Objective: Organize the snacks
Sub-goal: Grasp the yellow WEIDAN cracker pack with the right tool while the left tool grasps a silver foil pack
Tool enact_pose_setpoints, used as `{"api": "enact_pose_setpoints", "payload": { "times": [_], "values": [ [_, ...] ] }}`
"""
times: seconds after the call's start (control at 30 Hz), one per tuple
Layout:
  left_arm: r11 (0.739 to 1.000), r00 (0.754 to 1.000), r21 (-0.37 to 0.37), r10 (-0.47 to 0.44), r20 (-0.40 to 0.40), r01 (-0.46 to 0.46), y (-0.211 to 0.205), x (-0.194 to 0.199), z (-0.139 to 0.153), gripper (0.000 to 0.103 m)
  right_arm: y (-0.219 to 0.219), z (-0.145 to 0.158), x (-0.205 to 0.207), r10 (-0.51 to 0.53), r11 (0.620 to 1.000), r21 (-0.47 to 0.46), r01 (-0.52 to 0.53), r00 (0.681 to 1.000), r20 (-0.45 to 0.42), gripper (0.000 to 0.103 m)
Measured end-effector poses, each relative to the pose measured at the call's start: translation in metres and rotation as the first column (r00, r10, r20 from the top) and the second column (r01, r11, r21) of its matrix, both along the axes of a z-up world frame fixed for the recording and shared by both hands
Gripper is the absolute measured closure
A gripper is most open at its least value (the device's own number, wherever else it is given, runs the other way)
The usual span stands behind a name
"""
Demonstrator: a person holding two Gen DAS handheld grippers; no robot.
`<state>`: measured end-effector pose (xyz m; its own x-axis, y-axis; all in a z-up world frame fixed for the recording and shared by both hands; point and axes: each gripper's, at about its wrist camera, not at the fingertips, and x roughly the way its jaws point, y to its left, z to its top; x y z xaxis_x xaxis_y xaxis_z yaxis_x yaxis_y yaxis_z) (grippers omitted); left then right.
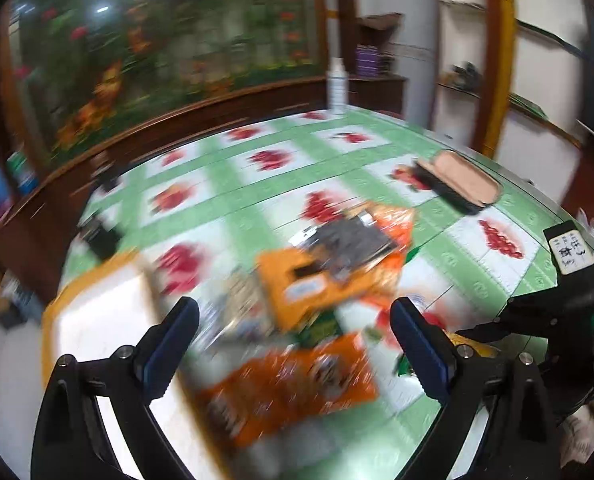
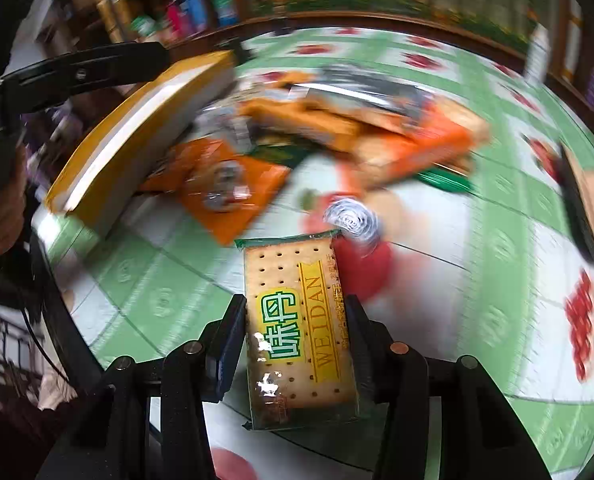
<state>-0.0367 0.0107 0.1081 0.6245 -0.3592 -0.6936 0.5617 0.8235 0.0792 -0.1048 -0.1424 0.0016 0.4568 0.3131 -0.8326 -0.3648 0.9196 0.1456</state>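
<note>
Left gripper (image 1: pixel 293 316) jaws wide apart above blurred orange snack packets (image 1: pixel 293 384) mid-table. Brown tray (image 1: pixel 463 182) near the table's (image 1: pixel 225 184) right edge.

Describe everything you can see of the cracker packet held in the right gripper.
The cracker packet is a flat, glossy, see-through wrapper with green sealed ends, showing a pale perforated cracker, a green and yellow logo and a yellow band reading WEIDAN. It points lengthwise away from the camera, clamped at both long edges by the right gripper, above the green tablecloth.
</note>
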Motion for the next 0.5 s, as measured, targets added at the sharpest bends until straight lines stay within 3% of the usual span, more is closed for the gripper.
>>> {"api": "enact_pose_setpoints", "payload": {
  "times": [0.13, 0.3, 0.5],
  "values": [
    [0.992, 0.994, 0.050, -0.114, 0.003, 0.113, -0.039, 0.027, -0.007, 0.007, -0.032, 0.001, 0.001, -0.064, 0.997, 0.035, 0.064, 0.998, -0.011, 0.051],
    [0.970, 0.981, 0.163, -0.191, 0.045, 0.181, -0.074, 0.056, -0.023, 0.007, -0.046, 0.002, 0.001, -0.081, 0.994, 0.070, 0.083, 0.996, -0.019, 0.051],
    [0.931, 0.956, 0.225, -0.292, -0.016, 0.288, -0.090, 0.073, -0.043, 0.007, -0.051, 0.002, 0.005, -0.077, 0.990, 0.112, 0.080, 0.997, -0.029, 0.050]
  ]
}}
